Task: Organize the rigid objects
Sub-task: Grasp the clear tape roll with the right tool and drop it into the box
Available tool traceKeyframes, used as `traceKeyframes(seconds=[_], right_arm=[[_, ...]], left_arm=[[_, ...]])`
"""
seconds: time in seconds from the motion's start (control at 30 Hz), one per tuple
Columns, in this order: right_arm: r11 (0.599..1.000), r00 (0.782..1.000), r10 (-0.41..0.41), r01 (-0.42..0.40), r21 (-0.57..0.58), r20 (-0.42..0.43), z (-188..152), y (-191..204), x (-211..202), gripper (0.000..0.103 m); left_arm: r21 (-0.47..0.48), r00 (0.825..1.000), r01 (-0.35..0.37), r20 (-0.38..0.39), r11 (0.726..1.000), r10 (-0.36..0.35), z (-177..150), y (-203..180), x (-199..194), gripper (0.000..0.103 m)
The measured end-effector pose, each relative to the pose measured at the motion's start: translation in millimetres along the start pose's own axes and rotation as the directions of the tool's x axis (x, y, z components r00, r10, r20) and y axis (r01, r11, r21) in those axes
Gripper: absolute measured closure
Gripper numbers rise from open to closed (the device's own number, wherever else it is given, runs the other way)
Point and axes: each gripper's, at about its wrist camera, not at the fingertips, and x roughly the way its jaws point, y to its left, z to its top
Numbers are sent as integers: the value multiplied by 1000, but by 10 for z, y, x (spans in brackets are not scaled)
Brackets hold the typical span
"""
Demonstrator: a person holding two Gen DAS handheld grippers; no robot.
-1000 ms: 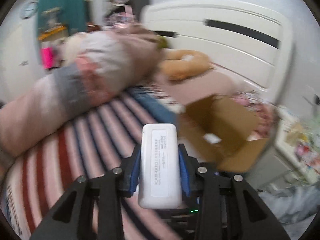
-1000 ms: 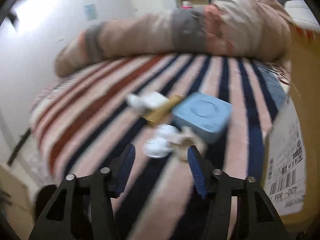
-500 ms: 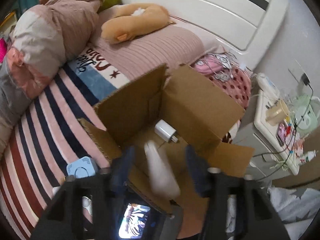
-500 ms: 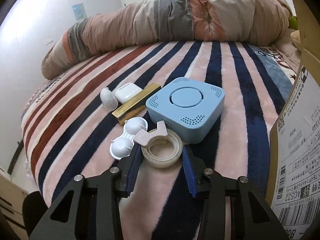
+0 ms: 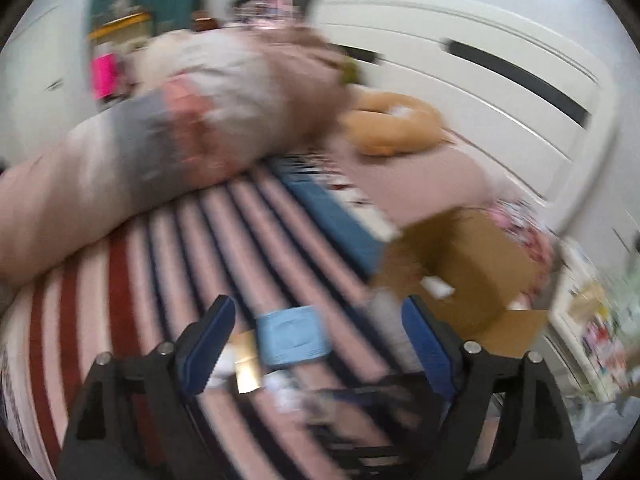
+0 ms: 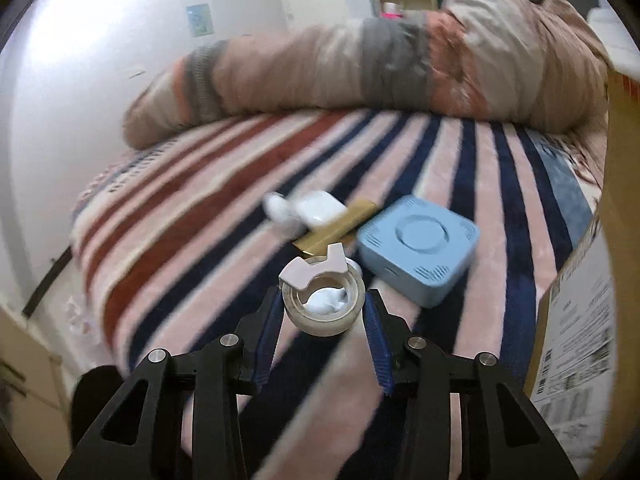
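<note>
My right gripper [image 6: 323, 305] is shut on a roll of clear tape [image 6: 323, 307] with a pale pink cutter tab, held just above the striped blanket [image 6: 208, 216]. Beyond it lie a light blue square device [image 6: 420, 248], a gold bar [image 6: 340, 228] and a white earbud case [image 6: 318, 207]. My left gripper [image 5: 316, 332] is open and empty above the blanket, with the blue device [image 5: 292, 338] and gold bar [image 5: 244, 360] blurred between its fingers. The open cardboard box [image 5: 460, 268] sits to its right, with a white charger [image 5: 438, 286] inside.
A rolled quilt [image 6: 380, 64] lies across the far side of the bed. An orange plush toy [image 5: 396, 124] rests by the white headboard [image 5: 480, 64]. The box's labelled wall [image 6: 580, 320] stands at the right edge. A cluttered nightstand [image 5: 592, 320] stands beyond the box.
The left gripper let the white power bank go over the box, opened and swung back over the blanket. The right gripper closed on the tape roll and lifted it.
</note>
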Motion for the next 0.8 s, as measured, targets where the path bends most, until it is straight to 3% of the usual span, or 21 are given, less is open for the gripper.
traceKeyframes(seconds=[0.13, 0.23, 0.33, 0.4, 0.47, 0.57, 0.63, 0.73, 0.8], right_arm=[[1000, 997, 17, -16, -9, 81, 203, 62, -690, 66], [1000, 988, -20, 23, -14, 155, 323, -16, -1230, 66], [986, 971, -161, 164, -2, 176, 421, -238, -1625, 66], [957, 951, -285, 288, -14, 122, 450, -440, -1660, 66], [954, 952, -301, 301, 10, 53, 462, -661, -1603, 66], [948, 950, -308, 311, 70, -45, 475, -965, -1421, 66], [942, 946, -314, 321, 95, -81, 478, -1071, -1350, 66], [934, 938, -336, 343, 95, -87, 472, -1106, -1336, 48], [936, 939, -337, 342, 87, -66, 470, -1066, -1382, 43]], left_arm=[[-108, 996, -90, -12, 990, 89, -520, 552, 108, 18], [-188, 997, -13, -73, 982, -1, -957, 754, 426, 18], [-257, 992, 33, -110, 966, -63, -1290, 788, 810, 18], [-280, 988, 35, -134, 959, -75, -1413, 746, 1029, 18], [-283, 985, 25, -156, 959, -72, -1493, 607, 1231, 20], [-264, 983, 0, -176, 964, -48, -1508, 511, 1441, 38], [-244, 983, -28, -185, 969, -18, -1508, 449, 1536, 42], [-210, 985, -60, -174, 976, 23, -1468, 351, 1613, 50], [-197, 985, -70, -170, 978, 37, -1453, 313, 1652, 63]])
